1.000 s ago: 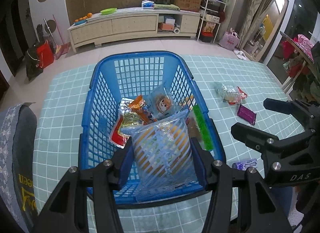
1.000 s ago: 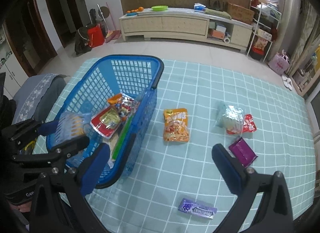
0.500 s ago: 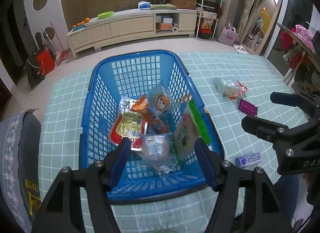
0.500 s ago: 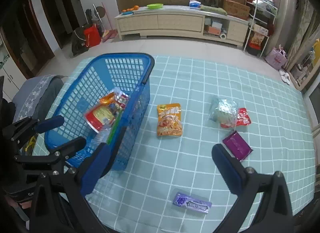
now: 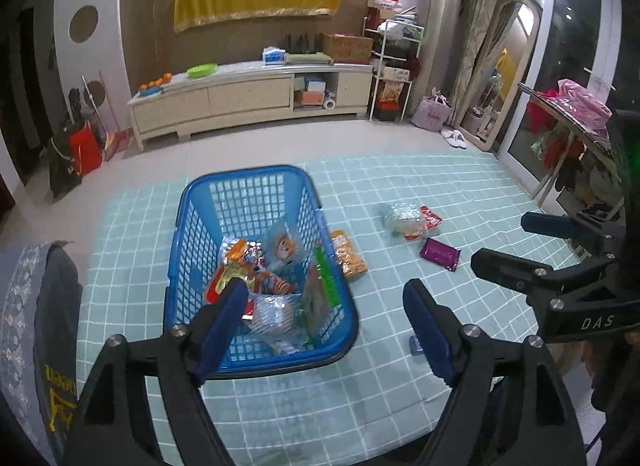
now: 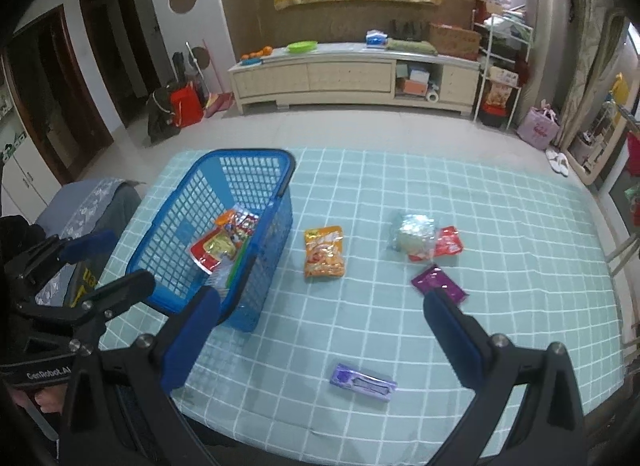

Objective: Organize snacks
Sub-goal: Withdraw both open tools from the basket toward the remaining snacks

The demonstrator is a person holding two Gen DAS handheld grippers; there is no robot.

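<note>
A blue plastic basket (image 5: 192, 225) (image 6: 276, 157) stands on the left of the checked table and holds several snack packs, with a clear striped bag (image 5: 276, 320) at its near end. My left gripper (image 5: 324, 330) is open and empty, raised above the basket's near rim. My right gripper (image 6: 320, 338) is open and empty above the table's front edge. On the cloth lie an orange snack bag (image 6: 324, 252), a clear bag (image 6: 414, 234) over a red pack (image 6: 450, 244), a purple pack (image 6: 438, 284) and a purple bar (image 6: 363, 382).
The table is covered by a light green checked cloth (image 6: 500, 225). A chair with a grey cover (image 5: 36, 306) stands at the table's left. A long sideboard (image 6: 352, 77) and shelves stand across the room beyond the table.
My left gripper let go of the clear striped bag, which dropped into the basket's near end. The gripper opened wide and pulled up and back. The right gripper lifted back slightly.
</note>
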